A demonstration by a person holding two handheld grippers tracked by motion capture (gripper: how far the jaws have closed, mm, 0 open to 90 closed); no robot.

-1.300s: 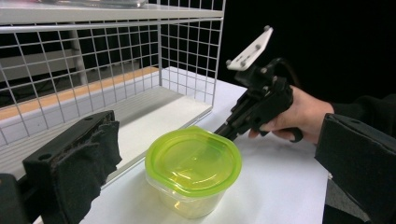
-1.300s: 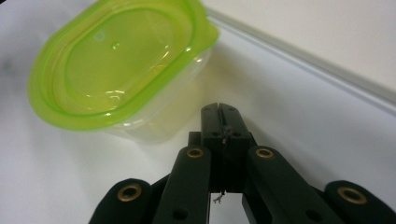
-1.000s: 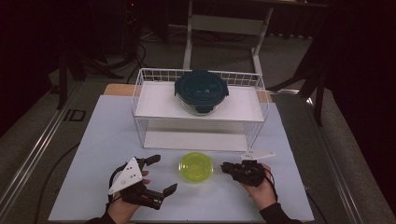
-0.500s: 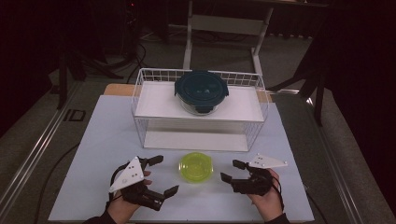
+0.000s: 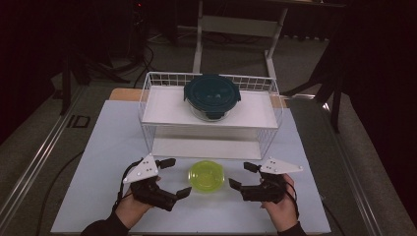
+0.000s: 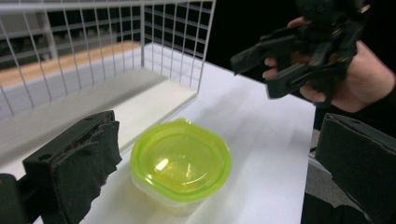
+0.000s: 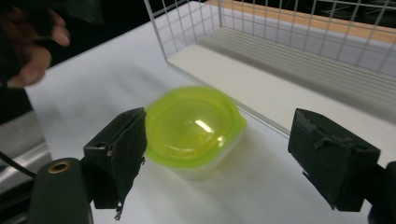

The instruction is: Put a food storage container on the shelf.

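A small clear tub with a yellow-green lid (image 5: 207, 175) sits on the white table near the front, between both grippers. My left gripper (image 5: 177, 177) rests to its left, open, with its jaws facing the tub. To the tub's right my right gripper (image 5: 241, 176) is also open and holds nothing. In the left gripper view the tub (image 6: 181, 161) lies between and ahead of the spread jaws, with the right gripper (image 6: 299, 56) behind it. The right gripper view has the tub (image 7: 194, 126) close ahead, between wide jaws, untouched.
A white wire rack (image 5: 147, 105) stands behind the tub, with a lower shelf (image 5: 206, 147) just beyond it. A round glass container with a dark teal lid (image 5: 211, 96) sits on the upper shelf. The person's left hand (image 7: 28, 51) shows at the far left.
The right hand has slid a little back toward the table's front edge, and its jaws stand wider apart beside the tub. The left gripper and the tub have hardly moved.
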